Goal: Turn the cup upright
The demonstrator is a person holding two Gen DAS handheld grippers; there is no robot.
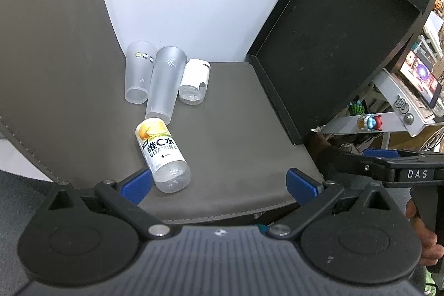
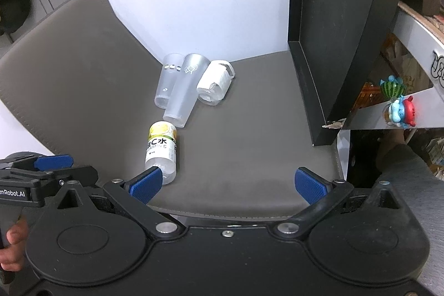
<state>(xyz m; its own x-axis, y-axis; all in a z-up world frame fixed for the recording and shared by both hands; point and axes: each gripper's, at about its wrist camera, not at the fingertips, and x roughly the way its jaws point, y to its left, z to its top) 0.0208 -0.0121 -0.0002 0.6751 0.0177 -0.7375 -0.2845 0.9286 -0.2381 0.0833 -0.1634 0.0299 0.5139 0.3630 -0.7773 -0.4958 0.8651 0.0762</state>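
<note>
Two frosted plastic cups lie on their sides on the grey mat (image 1: 236,129) near the white wall: a shorter cup (image 1: 138,72) (image 2: 168,79) and a taller cup (image 1: 164,83) (image 2: 185,90) beside it. A white-wrapped container (image 1: 194,81) (image 2: 215,81) lies to their right. A vitamin C bottle (image 1: 163,154) (image 2: 162,149) lies in front. My left gripper (image 1: 219,185) is open and empty, near the bottle's base. My right gripper (image 2: 227,185) is open and empty; its left pad (image 2: 144,183) is by the bottle.
A black open box (image 1: 333,46) (image 2: 333,46) stands on the mat at the right. Shelves with small toys (image 2: 399,104) lie beyond the mat's right edge. The other gripper shows at each view's side: the right one (image 1: 410,171) and the left one (image 2: 41,174).
</note>
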